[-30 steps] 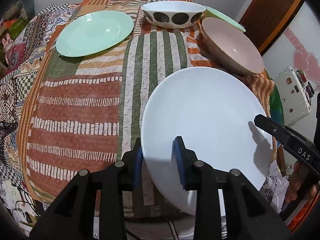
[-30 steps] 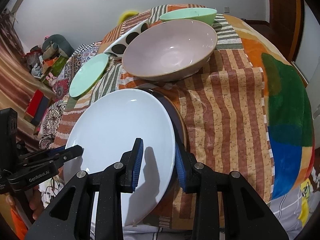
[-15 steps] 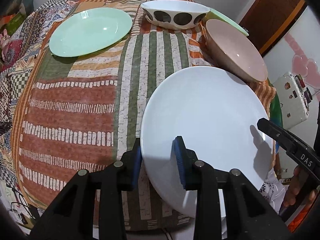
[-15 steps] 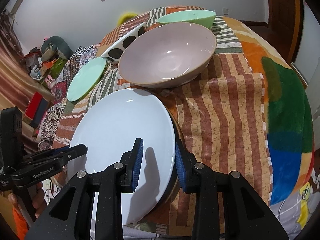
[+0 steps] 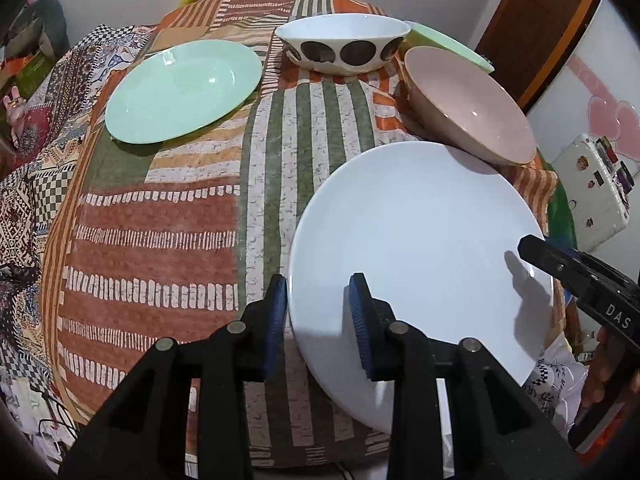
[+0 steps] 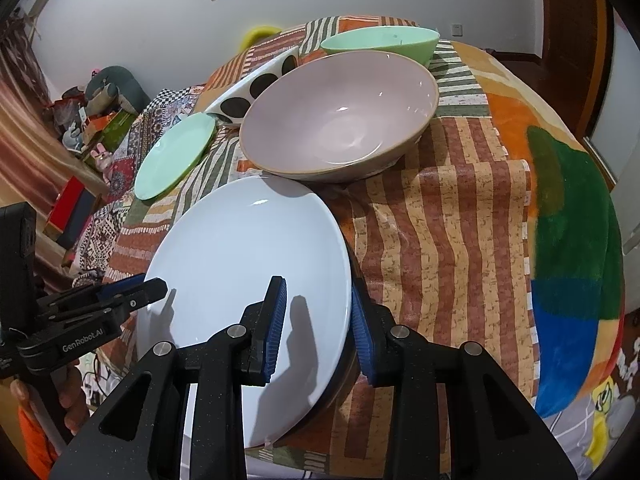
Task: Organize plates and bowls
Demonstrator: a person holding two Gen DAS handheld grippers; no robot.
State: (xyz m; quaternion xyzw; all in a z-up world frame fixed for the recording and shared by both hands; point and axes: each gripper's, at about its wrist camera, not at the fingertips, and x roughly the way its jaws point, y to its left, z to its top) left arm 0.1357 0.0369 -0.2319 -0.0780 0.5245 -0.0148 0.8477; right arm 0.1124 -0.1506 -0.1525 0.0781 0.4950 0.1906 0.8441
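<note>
here we hold the white plate (image 5: 420, 240) by its opposite edges, left gripper (image 5: 318, 320) and right gripper (image 6: 316, 320) both clamped on its rim, over the tablecloth (image 5: 160, 240) near the pink bowl (image 6: 340, 116).

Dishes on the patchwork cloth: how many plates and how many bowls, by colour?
Plates: 2 – white plate, green plate.
Bowls: 3 – pink bowl, spotted bowl, green bowl.
Total: 5, though a dark rim under the white plate may be another.
</note>
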